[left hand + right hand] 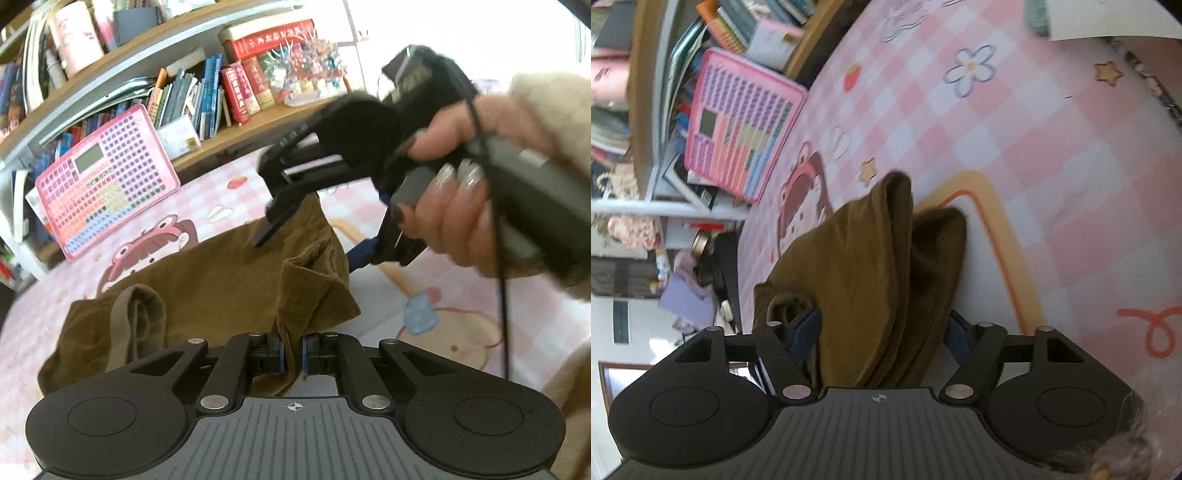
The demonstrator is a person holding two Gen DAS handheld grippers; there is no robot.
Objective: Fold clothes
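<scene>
An olive-brown garment lies bunched on a pink checked cartoon sheet. My left gripper is shut on a fold of the garment's near edge. My right gripper shows in the left wrist view, held by a hand above the garment's far right corner. In the right wrist view the garment lies between the right gripper's wide-apart blue-padded fingers and drapes over them; the cloth hides the fingertips. A grey-beige ribbed cuff curls at the garment's left.
A pink toy tablet leans against a bookshelf full of books at the sheet's far edge. It also shows in the right wrist view. A beige sleeve fills the right side. A cable hangs from the right gripper.
</scene>
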